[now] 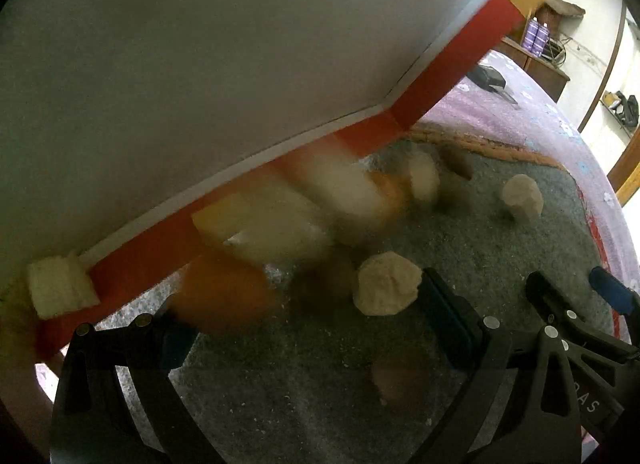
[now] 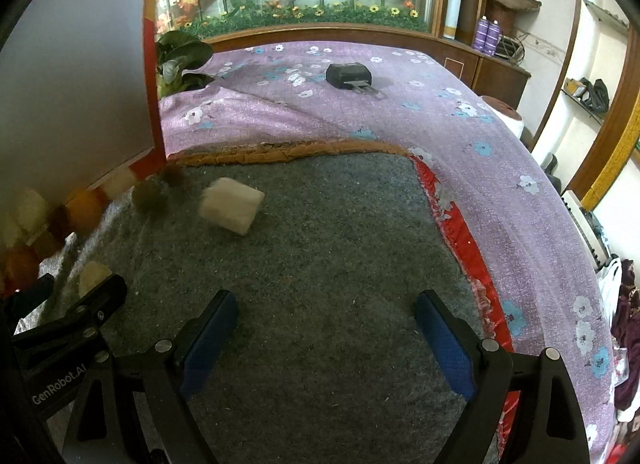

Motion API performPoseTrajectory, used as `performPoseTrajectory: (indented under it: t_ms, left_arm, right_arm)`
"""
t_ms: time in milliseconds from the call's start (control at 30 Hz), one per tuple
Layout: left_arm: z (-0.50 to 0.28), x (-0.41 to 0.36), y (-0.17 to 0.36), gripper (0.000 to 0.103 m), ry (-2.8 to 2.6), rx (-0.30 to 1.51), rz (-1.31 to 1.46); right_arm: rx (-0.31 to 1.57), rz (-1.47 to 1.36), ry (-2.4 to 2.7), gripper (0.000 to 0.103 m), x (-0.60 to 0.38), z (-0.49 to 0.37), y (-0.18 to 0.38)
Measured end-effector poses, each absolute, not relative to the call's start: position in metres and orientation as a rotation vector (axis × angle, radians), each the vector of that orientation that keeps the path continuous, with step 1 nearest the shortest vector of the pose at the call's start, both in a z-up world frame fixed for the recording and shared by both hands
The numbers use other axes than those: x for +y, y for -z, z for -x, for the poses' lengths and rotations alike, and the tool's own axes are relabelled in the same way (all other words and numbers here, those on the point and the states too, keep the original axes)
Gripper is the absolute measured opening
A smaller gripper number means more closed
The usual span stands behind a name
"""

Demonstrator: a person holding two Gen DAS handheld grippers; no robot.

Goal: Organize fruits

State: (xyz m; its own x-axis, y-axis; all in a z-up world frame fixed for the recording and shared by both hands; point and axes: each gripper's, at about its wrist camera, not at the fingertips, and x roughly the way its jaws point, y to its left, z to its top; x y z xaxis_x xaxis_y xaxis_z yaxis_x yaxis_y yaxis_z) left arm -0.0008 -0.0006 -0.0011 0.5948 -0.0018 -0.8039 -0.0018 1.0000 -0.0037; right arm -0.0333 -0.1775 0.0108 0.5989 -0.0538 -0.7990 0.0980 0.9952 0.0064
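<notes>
A tilted red-rimmed box [image 1: 400,120] hangs over the grey mat [image 1: 320,384], and blurred fruits tumble from it. An orange fruit [image 1: 224,296], pale foam-wrapped pieces [image 1: 386,284] [image 1: 522,196] and brown fruits [image 1: 400,380] lie or fall on the mat. My left gripper [image 1: 308,328] is open just before the orange fruit and a pale piece. My right gripper [image 2: 326,336] is open and empty over bare mat [image 2: 320,244]. A white foam-wrapped piece [image 2: 232,204] and brown fruits [image 2: 150,196] lie ahead of it, left. The left gripper's finger shows at the left edge.
The box wall [image 2: 72,84] fills the left of the right wrist view. The mat lies on a purple flowered sheet [image 2: 400,112] with a black device [image 2: 348,76] on it. A wooden ledge, flowers and shelves stand beyond.
</notes>
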Motion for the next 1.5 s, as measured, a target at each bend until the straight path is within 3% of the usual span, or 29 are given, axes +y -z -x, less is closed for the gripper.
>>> performPoseTrajectory:
  t_ms: [1500]
  left_arm:
    - [0.0017, -0.0012, 0.0008, 0.099, 0.000, 0.935, 0.005]
  right_arm:
    - [0.931, -0.015, -0.003, 0.093, -0.1805, 0.0377, -0.0101]
